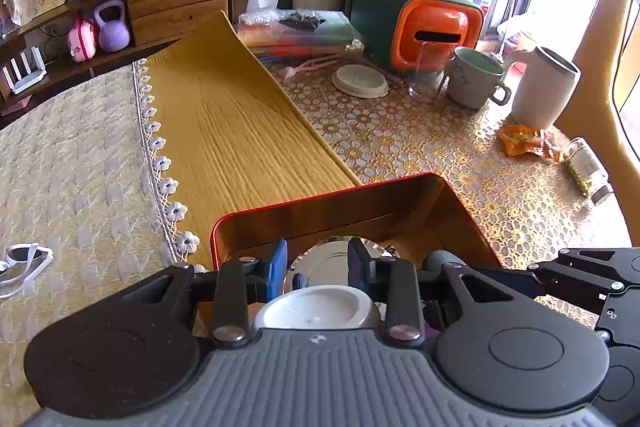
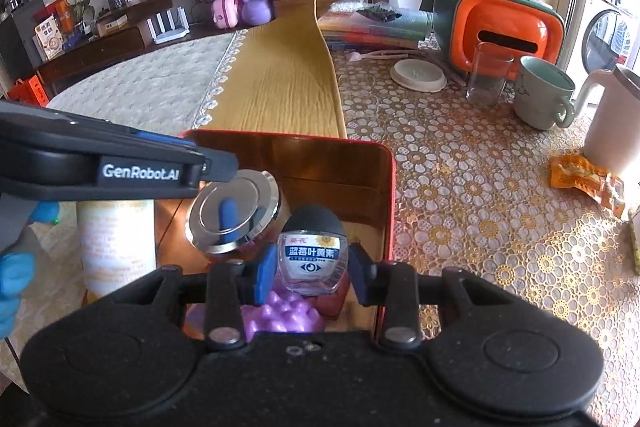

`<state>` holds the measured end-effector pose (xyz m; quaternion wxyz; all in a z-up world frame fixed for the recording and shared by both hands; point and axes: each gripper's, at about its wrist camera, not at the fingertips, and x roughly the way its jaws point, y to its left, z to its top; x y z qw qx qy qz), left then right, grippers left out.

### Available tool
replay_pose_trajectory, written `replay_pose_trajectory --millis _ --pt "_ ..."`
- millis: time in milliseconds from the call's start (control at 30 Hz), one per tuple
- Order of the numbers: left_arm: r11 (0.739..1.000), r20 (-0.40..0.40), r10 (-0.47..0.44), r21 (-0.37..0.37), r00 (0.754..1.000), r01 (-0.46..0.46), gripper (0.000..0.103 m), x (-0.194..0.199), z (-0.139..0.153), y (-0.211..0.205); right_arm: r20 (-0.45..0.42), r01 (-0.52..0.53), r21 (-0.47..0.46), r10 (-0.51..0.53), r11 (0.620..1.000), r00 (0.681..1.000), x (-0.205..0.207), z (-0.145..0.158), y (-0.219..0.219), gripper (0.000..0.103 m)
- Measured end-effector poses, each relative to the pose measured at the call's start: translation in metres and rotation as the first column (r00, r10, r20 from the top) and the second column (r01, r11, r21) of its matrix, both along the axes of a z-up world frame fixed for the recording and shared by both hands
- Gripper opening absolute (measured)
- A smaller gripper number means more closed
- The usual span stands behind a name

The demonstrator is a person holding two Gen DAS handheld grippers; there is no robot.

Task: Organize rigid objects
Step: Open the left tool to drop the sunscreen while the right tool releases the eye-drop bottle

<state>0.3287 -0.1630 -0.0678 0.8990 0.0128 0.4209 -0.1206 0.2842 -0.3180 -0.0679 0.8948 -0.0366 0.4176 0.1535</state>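
A red tin box (image 1: 332, 193) (image 2: 390, 187) lies open on the table. My right gripper (image 2: 311, 277) is shut on a small clear bottle (image 2: 312, 255) with a dark cap and a blue label, held just inside the box over a purple knobbly piece (image 2: 286, 317). Beside it a jar with a shiny silver lid (image 2: 236, 213) (image 1: 326, 259) sits tilted in the box. My left gripper (image 1: 319, 263) (image 2: 224, 167) hovers over that lid, jaws narrow, with nothing between the pads. A white bottle (image 2: 116, 247) stands upright under the left gripper, and its cap (image 1: 318, 307) shows.
A mug (image 1: 474, 79), a glass (image 1: 426, 75), a white jug (image 1: 544, 87), a white round lid (image 1: 360, 81) and an orange and green case (image 1: 434, 27) stand beyond the box. An orange wrapper (image 1: 520, 141) and a lying bottle (image 1: 588, 167) are at right. A yellow runner (image 1: 224, 107) runs left.
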Motion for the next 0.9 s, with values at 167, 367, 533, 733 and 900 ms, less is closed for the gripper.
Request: replay_pose_trajectory --millis 167,367,533,733,900 --pt "1.0 -0.011 0.003 0.01 1.0 -0.003 0.033 0.006 -0.008 -0.001 -0.011 0.004 -0.017 -0.004 1.0 1.0 0.003 -0.006 0.003 0.038" --pt "1.0 -0.014 -0.003 -0.013 1.0 0.003 0.034 0.008 -0.013 -0.002 -0.018 0.004 -0.018 -0.004 1.0 1.0 0.003 -0.009 0.003 0.039" --pt "1.0 -0.005 -0.015 -0.027 1.0 0.015 0.046 0.001 -0.008 -0.002 -0.019 0.004 -0.02 -0.004 1.0 1.0 0.001 -0.008 0.005 0.039" --pt "0.999 -0.009 -0.015 -0.044 1.0 0.015 0.052 -0.013 -0.002 0.008 -0.01 0.003 -0.007 -0.003 1.0 1.0 -0.007 0.001 0.005 0.044" --pt "0.998 0.008 -0.024 -0.056 1.0 0.024 0.058 -0.031 0.01 0.017 -0.001 -0.002 0.002 0.002 1.0 1.0 -0.018 0.011 0.005 0.052"
